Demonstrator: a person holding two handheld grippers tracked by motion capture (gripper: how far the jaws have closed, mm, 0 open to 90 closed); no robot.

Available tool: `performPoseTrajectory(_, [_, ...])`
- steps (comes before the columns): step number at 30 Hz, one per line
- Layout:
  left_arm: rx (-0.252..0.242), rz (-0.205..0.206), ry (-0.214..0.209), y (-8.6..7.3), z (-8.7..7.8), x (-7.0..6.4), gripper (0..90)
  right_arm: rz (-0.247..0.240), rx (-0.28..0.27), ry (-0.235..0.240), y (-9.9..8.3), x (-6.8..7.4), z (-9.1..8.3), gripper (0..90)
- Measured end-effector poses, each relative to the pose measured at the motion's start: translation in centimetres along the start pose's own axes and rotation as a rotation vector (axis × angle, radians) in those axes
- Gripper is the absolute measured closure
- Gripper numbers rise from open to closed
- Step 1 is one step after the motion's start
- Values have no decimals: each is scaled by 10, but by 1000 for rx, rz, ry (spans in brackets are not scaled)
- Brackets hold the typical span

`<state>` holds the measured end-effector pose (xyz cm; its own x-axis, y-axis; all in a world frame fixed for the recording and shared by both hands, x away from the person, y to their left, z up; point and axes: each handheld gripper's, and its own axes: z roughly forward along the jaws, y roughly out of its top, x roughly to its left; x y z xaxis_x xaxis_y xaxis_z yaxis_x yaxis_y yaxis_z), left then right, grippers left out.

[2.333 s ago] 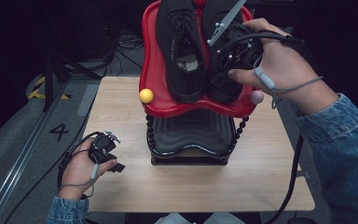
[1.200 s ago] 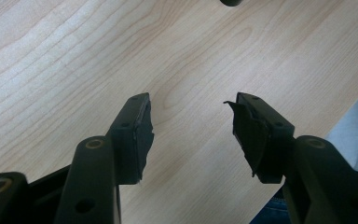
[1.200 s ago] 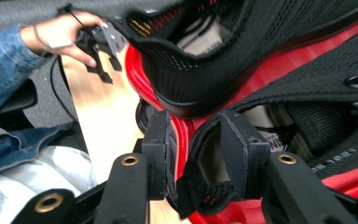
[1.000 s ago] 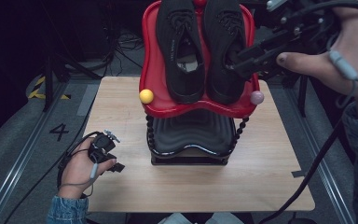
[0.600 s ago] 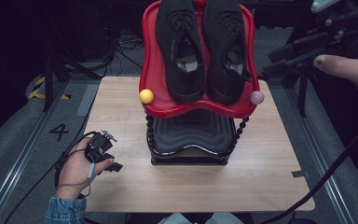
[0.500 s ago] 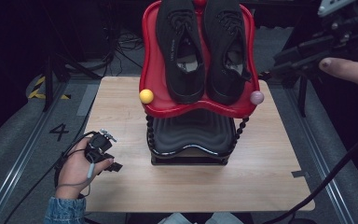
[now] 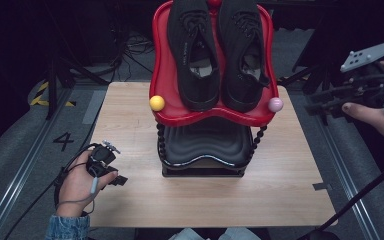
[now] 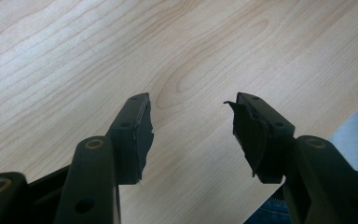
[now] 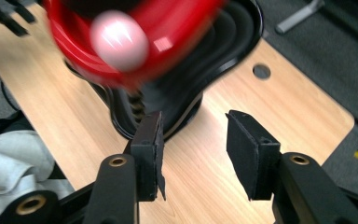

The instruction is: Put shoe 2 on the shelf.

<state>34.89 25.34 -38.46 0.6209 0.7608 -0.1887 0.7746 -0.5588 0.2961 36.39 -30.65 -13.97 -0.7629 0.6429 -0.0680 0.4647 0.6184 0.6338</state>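
Hovering off table's right edge: right gripper (image 7: 314,103), jaws spread, empty | black shoes (image 7: 219,50) on red tray (image 7: 162,85), well apart | left gripper (image 8: 189,126) jaws spread over table (image 7: 130,125).

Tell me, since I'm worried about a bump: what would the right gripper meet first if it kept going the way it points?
Probably the black lower tray of the shoe rack: the right gripper, jaws open, aims just past its rim. Depth is unclear; it might meet the table instead.

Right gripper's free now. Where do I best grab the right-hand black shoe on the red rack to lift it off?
Take the right shoe by its collar, beside the open mouth, coming from above with the right gripper. The thin upright rim there likely fits the open jaws; the sole lies flat on the red tray.
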Motion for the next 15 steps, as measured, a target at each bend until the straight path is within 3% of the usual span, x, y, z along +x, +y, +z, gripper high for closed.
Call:
performPoseTrajectory(6, [4,-15,4,-4,0,2,475,53,58,-43,-39,-16,34,567])
performPoseTrajectory(15, [-1,-16,13,-4,-1,2,472,155,124,6,-91,-26,87,550])
